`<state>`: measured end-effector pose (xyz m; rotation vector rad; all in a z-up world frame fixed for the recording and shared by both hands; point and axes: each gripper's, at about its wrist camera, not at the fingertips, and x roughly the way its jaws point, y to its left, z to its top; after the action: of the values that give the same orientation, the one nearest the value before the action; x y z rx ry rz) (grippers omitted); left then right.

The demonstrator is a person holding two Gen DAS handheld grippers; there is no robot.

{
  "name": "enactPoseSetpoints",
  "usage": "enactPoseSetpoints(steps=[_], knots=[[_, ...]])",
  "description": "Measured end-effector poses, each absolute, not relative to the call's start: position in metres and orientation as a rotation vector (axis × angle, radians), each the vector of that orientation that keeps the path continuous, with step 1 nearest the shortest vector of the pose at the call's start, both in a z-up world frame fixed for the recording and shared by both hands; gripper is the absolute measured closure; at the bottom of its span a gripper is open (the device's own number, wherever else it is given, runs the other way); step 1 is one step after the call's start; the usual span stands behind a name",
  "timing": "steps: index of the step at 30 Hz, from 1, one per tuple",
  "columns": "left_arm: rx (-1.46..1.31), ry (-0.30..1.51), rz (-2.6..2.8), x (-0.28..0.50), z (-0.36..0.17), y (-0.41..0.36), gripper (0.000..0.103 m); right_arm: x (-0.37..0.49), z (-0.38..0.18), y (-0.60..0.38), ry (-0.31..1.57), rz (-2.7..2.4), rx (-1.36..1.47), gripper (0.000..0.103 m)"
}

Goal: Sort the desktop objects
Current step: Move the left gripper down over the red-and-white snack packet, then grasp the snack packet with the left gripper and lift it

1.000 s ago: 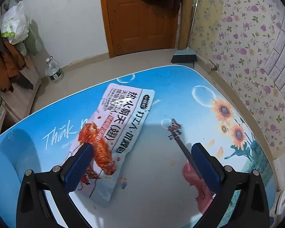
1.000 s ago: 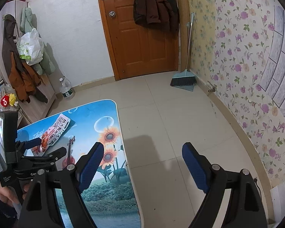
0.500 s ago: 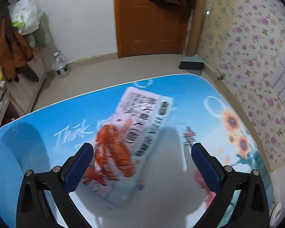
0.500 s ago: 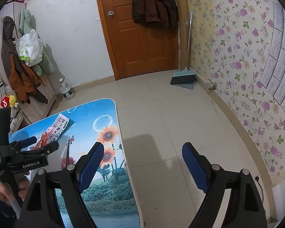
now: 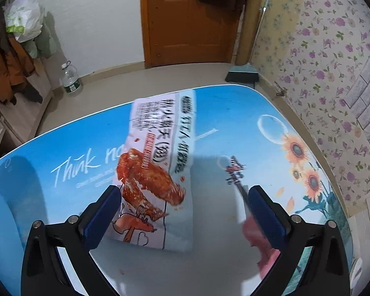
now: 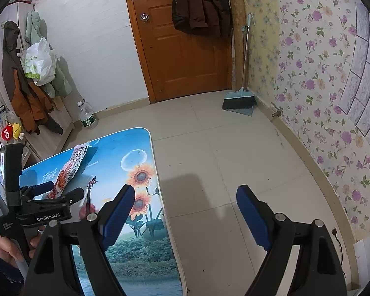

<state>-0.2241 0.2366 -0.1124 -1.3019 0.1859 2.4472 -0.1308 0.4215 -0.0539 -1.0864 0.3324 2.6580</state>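
Note:
A white snack bag (image 5: 157,162) printed with red chicken wings and Chinese text lies flat on the blue picture-printed table (image 5: 234,113). My left gripper (image 5: 182,212) is open just above the bag's near end, its left finger over the bag's left edge. In the right wrist view the bag (image 6: 71,167) and the left gripper (image 6: 59,192) show at the far left. My right gripper (image 6: 182,212) is open and empty, held over the table's right edge and the floor.
The table's far edge (image 5: 160,96) and right edge (image 6: 157,185) drop to a tiled floor. A water bottle (image 6: 86,116), a broom (image 6: 241,98) by the door, and coats on the left wall stand beyond.
My left gripper has swung left and closer, so the bag now sits centred between its fingers and looks larger. The right gripper has barely moved.

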Motion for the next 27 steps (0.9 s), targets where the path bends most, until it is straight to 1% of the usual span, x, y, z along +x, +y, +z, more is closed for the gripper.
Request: enactPoseSetpoints(steps=[13,23,27], knots=[[-1.329,0.181,2.439,-0.247,-0.111,0.245,0.0,-0.14,-0.069,0.43,0.342,2.639,-1.12,0.017],[-1.287,0.298,2.443,-0.236,-0.116,0.258,0.0,-0.157,-0.072,0.429,0.346,2.681,-1.113,0.017],[-1.279,0.3,2.424,-0.233,-0.115,0.263,0.0,-0.158,-0.067,0.427,0.336,2.711,-1.095,0.017]])
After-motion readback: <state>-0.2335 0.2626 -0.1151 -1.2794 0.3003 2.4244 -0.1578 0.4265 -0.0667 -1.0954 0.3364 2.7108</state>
